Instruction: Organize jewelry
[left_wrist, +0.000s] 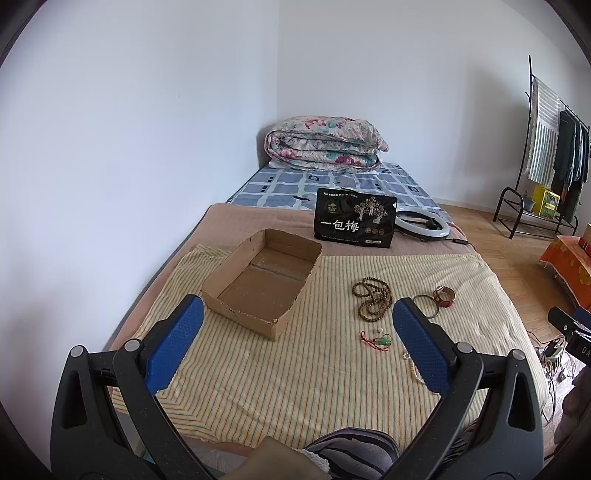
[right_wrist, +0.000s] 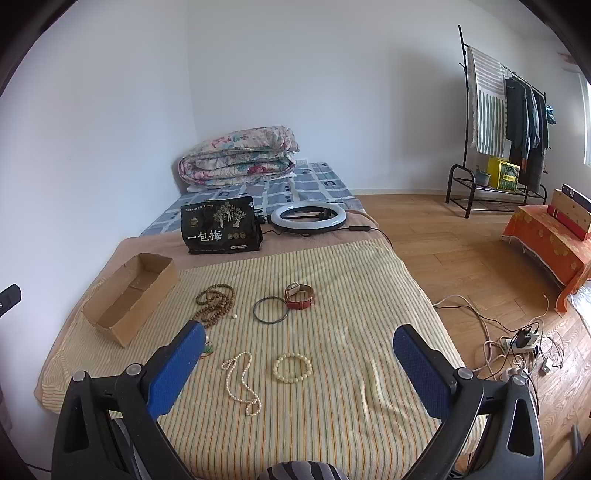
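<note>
An empty cardboard box (right_wrist: 129, 295) sits left of scattered wooden beads (right_wrist: 216, 301), bangle (right_wrist: 270, 311), watch (right_wrist: 300, 296), pearl necklace (right_wrist: 242, 382) and bead bracelet (right_wrist: 292, 367).

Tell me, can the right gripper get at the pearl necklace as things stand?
Probably yes. The right gripper is open and empty, and the pearl necklace lies flat on the striped cloth just ahead, with nothing over it.

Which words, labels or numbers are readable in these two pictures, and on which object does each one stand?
"一包梅": large white characters on the black bag, standing on the bed behind the cardboard box.
Small print and round seals on the same bag: too small to read.
Yellow crate under the clothes rack: its label is blurred.
"DA", cut off at the frame edge: on the black device.
</note>
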